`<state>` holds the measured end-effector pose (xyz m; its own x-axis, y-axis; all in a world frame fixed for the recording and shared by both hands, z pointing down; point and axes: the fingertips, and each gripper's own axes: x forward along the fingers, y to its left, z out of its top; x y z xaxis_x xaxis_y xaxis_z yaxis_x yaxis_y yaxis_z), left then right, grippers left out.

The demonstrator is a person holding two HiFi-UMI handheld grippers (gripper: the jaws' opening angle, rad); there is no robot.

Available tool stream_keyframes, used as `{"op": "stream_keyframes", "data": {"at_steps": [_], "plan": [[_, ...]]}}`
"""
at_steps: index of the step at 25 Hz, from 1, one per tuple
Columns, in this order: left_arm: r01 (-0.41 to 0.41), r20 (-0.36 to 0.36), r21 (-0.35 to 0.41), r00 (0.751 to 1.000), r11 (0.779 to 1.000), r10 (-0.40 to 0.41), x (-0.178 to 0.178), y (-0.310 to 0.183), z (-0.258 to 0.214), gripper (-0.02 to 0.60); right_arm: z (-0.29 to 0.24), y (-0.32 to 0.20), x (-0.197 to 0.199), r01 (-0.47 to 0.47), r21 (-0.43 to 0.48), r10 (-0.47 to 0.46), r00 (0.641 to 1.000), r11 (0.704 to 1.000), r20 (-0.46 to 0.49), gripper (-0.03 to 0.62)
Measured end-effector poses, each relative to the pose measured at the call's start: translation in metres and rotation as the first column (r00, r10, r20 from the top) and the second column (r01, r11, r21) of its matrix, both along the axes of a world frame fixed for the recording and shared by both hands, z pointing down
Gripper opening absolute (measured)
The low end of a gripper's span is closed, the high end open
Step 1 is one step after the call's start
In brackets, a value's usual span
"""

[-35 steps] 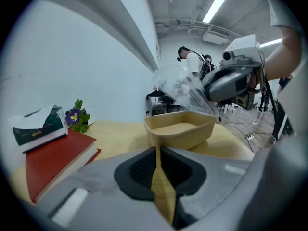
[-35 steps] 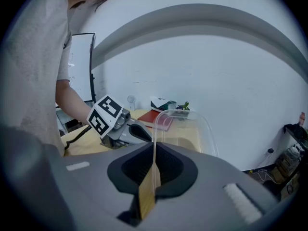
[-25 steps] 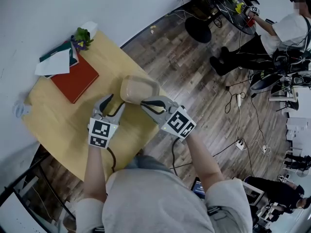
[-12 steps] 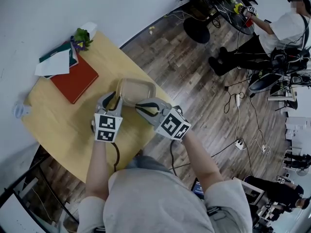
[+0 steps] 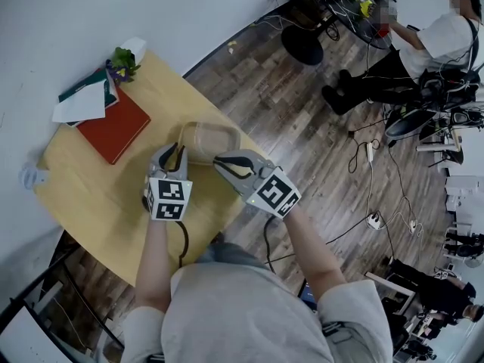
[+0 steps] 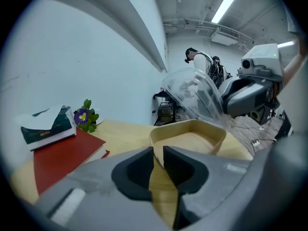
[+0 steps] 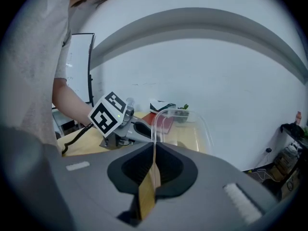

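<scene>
- One wooden table (image 5: 91, 195) is carrying one tan container (image 6: 192, 141) near its floor-side edge.
- Your left gripper (image 6: 159, 159) is straddling the container's rim, jaws slightly apart.
- Your right gripper (image 7: 153, 165) is clamping one clear lid (image 7: 180, 121) above it.

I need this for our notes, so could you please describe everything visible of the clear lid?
The clear lid is a thin, transparent plastic dome with rounded corners. It is tilted above the beige container, one edge pinched in the shut right gripper. Whether its lower edge touches the container cannot be told.
</scene>
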<state>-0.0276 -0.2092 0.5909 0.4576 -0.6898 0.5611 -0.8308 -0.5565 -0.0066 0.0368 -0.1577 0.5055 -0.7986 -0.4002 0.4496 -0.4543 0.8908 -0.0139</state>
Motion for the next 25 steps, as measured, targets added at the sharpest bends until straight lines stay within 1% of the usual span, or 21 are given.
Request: {"op": "stream_keyframes", "data": {"at_steps": [5,9,12,18,22,25], "plan": [[0.008,0.014,0.004,1.000,1.000,-0.008,0.000,0.000,-0.001,0.068,-0.008,-0.001,0.007,-0.045,-0.011,0.045,0.997,0.999,0.056,0.015],[0.013,0.026,0.006,1.000,1.000,-0.013,-0.001,-0.002,-0.001,0.065,-0.013,-0.001,0.011,-0.058,0.000,0.058,0.996,0.998,0.072,0.015],[0.016,0.057,0.008,0.998,1.000,-0.016,-0.002,-0.003,0.002,0.050,-0.016,-0.001,0.018,-0.075,0.006,0.075,0.994,0.997,0.076,0.014],[0.028,0.051,0.003,0.998,1.000,-0.028,-0.001,-0.003,0.004,0.047,-0.013,0.001,0.035,-0.100,0.002,0.100,0.994,0.995,0.041,0.015],[0.020,0.044,0.007,0.999,1.000,-0.021,0.003,-0.003,0.000,0.046,-0.012,0.003,0.038,-0.117,0.003,0.117,0.993,0.993,0.028,0.015],[0.026,0.024,0.015,0.999,1.000,-0.026,0.003,-0.003,-0.005,0.047,-0.011,0.004,0.039,-0.133,0.002,0.132,0.991,0.991,0.024,0.015]]}}
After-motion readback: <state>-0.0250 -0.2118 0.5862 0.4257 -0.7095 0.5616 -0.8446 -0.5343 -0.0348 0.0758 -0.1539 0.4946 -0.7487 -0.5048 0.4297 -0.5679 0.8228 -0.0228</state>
